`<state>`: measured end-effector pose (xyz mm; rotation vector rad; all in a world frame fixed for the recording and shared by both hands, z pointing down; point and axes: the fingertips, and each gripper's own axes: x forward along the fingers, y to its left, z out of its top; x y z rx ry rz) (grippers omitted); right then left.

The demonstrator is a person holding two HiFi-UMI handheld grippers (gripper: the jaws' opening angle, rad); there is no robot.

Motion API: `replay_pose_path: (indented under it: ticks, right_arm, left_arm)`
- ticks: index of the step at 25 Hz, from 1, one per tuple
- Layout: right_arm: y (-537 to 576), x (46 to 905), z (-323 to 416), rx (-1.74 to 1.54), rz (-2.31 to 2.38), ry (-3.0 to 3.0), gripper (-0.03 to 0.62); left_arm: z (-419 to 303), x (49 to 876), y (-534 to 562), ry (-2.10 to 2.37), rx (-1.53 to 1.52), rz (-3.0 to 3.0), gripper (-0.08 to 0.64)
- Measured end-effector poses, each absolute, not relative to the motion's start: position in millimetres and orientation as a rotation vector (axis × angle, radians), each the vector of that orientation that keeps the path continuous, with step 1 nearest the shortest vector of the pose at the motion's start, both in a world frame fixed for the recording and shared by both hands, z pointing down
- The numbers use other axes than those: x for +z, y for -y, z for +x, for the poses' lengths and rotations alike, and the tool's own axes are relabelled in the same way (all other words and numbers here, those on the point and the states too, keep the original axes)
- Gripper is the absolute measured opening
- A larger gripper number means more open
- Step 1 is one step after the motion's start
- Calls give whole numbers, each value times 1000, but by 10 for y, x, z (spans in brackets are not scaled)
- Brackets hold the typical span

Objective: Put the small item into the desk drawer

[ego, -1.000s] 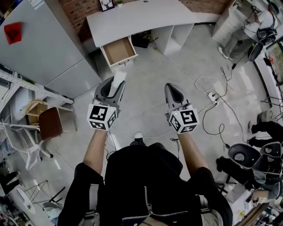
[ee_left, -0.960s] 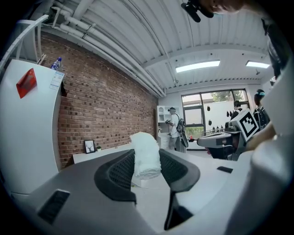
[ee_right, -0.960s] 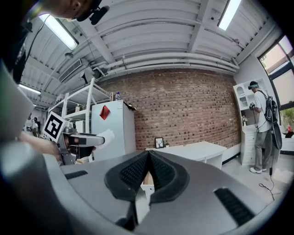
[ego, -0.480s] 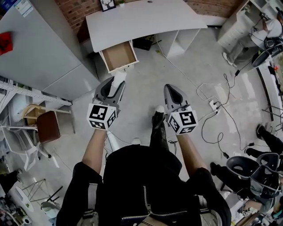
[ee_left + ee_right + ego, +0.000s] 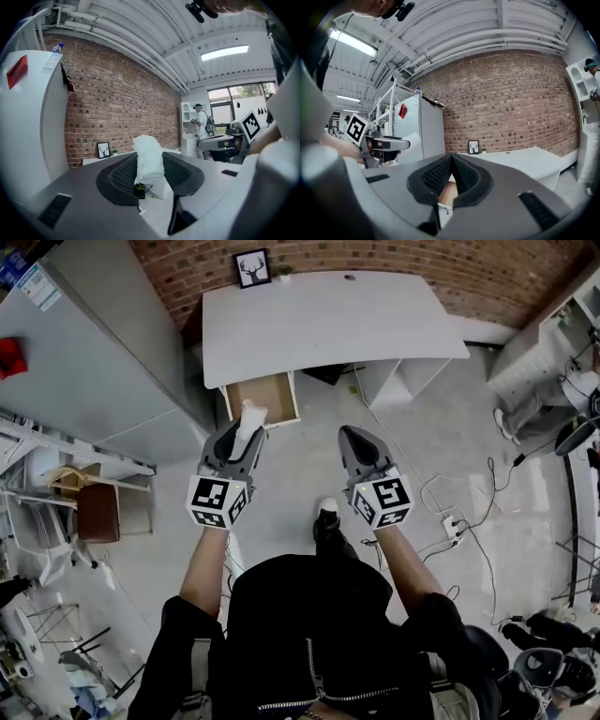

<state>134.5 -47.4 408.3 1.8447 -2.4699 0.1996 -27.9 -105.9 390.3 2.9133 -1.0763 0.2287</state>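
Left gripper view: left hand-held gripper (image 5: 150,158) clamped on the small white item (image 5: 147,149), which sticks out past the tips. Right hand-held gripper (image 5: 452,160) closed, empty. Open drawer (image 5: 262,397) under the surface (image 5: 328,320) lies ahead. Risk: soft item slips free early and lands on the floor (image 5: 309,451).

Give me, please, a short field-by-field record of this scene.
Left claw: closed on a small white item, which sticks up between the pads
Right claw: shut, nothing in it
Desk drawer: pulled open, inside looks bare
Desk: white top, framed picture at its back edge
Task state: item held in the claw, not yet in the drawer
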Motion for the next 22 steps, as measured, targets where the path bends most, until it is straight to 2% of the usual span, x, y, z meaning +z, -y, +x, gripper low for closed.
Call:
replay_pose_path:
  ticks: [11, 22]
  right_arm:
    - [1749, 4040, 1842, 232, 1555, 2656, 5]
    - [2447, 4056, 1539, 236, 1351, 2764, 5]
  left_arm:
    - [210, 3811, 2043, 1380, 209, 2764, 169]
    - [-100, 3755, 2416, 1590, 159, 2631, 169]
